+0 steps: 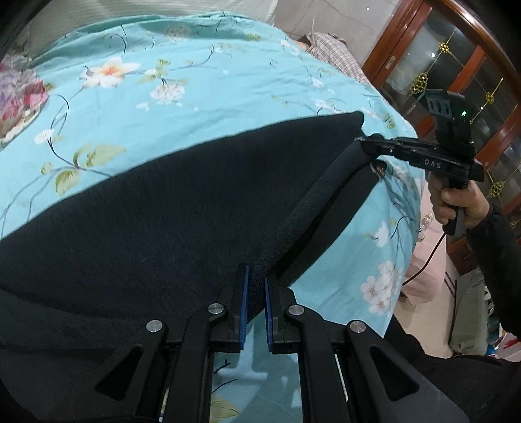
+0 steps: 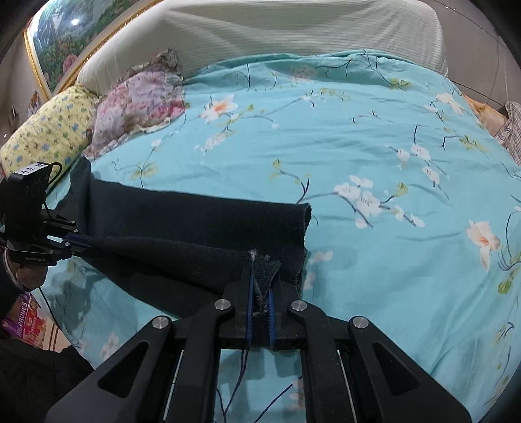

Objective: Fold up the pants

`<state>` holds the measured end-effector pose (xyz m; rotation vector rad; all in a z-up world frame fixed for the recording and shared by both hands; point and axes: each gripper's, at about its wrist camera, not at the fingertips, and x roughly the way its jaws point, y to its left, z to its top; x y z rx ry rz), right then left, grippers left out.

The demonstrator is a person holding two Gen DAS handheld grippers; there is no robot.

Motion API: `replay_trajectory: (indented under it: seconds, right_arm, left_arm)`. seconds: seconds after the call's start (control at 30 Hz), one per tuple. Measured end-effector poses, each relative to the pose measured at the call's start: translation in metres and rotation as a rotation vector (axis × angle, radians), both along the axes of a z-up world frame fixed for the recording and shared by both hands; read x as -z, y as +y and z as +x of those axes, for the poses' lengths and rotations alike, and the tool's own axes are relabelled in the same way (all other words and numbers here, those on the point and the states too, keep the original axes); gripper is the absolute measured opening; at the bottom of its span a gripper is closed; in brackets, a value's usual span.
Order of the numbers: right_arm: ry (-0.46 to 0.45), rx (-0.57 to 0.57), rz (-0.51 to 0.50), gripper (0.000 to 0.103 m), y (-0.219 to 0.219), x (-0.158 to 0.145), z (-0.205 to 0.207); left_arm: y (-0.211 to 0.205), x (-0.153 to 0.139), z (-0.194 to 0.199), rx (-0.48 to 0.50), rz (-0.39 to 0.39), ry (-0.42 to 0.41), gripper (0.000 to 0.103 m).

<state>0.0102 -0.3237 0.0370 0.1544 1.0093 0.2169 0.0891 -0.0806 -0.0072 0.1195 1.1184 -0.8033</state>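
Note:
Dark navy pants lie across a turquoise floral bedspread, one leg laid over the other. At the bottom of the left wrist view my left gripper is shut on the pants' lifted upper edge, blue pads pressing the cloth. Farther right, a hand holds my right gripper, shut on the hem corner. In the right wrist view the right gripper pinches the frayed hem corner of the pants. The left gripper grips the same edge at far left. The edge hangs taut between them, above the bedspread.
A yellow pillow and a pink floral pillow lie by the striped headboard. A plaid cloth sits at the bed's far side. A wooden glass-door cabinet stands to the right. A printed box lies on the floor.

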Motion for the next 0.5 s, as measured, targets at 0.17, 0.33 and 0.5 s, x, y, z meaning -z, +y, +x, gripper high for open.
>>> replay_trajectory:
  seconds: [0.17,0.33,0.5]
  right_arm:
    - [0.012,0.011,0.014,0.015,-0.002,-0.001,-0.006]
    - [-0.009,0.066,0.018,0.056,-0.003,-0.019,-0.014]
    - [-0.105,0.093,0.060,0.057,0.012,-0.047,-0.017]
  left_arm:
    - [-0.001,0.009,-0.006,0.002,-0.021,0.033,0.029]
    - [0.008,0.008,-0.013,-0.016,-0.057,0.041,0.038]
    - [0.034,-0.001,-0.017,-0.091,-0.111,0.052,0.041]
